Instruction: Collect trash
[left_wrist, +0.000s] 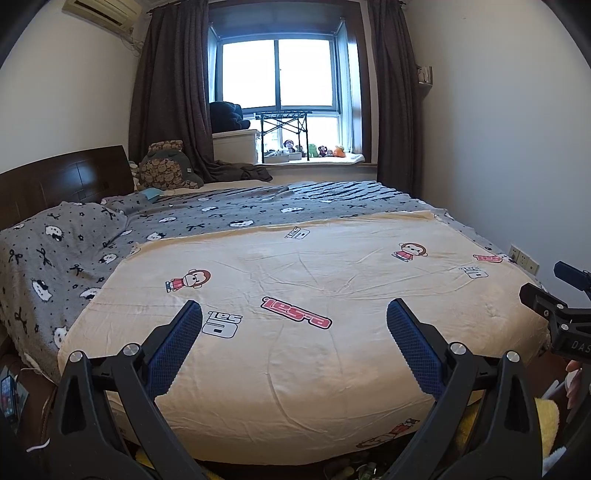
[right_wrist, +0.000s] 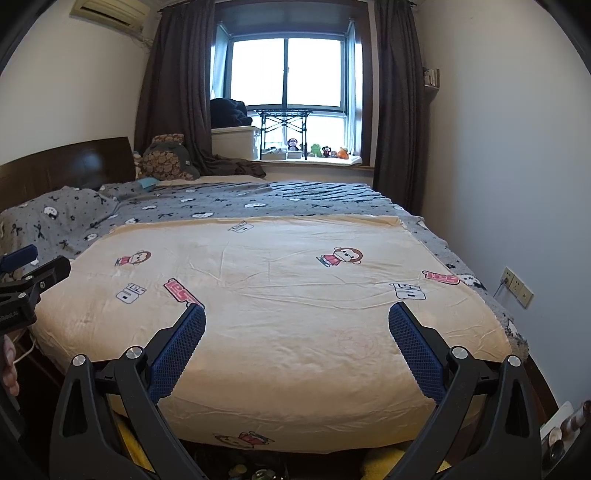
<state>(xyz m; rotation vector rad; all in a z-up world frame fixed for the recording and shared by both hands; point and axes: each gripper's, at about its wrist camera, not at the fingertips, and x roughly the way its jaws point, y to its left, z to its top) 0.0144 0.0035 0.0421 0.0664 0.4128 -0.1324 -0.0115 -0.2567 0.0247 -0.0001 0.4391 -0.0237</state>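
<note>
Both tools are held above the near edge of a bed, pointing along it toward the window. The left tool (left_wrist: 293, 314) has its blue-padded fingers (left_wrist: 177, 347) spread wide with nothing between them; the right tool (right_wrist: 297, 317) is spread just as wide and is equally empty. Each tool shows at the edge of the other's view, so they sit side by side, a little apart.

Below the tools, in the dim strip of floor at the foot of the bed, small pale and green bits (left_wrist: 347, 470) lie scattered; they may be the trash, though they are too dark and small to identify. Something yellow and fluffy (right_wrist: 384, 459) lies beside them.

The near part of the bed is covered by a cream blanket (left_wrist: 295, 258) printed with monkey figures and red logos, smooth apart from light creases. Beyond it lies a grey cover (left_wrist: 236, 214) with black bows, reaching a pillow (left_wrist: 66, 236) at the left by the dark wooden headboard (left_wrist: 62, 177). A patterned cushion (left_wrist: 162, 166) rests at the far left corner.

Farthest off, small plush toys (right_wrist: 317, 150) line the sill of a bright window (right_wrist: 286, 70) between dark curtains (left_wrist: 166, 88). Wall sockets (right_wrist: 517, 286) sit low on the right wall.
</note>
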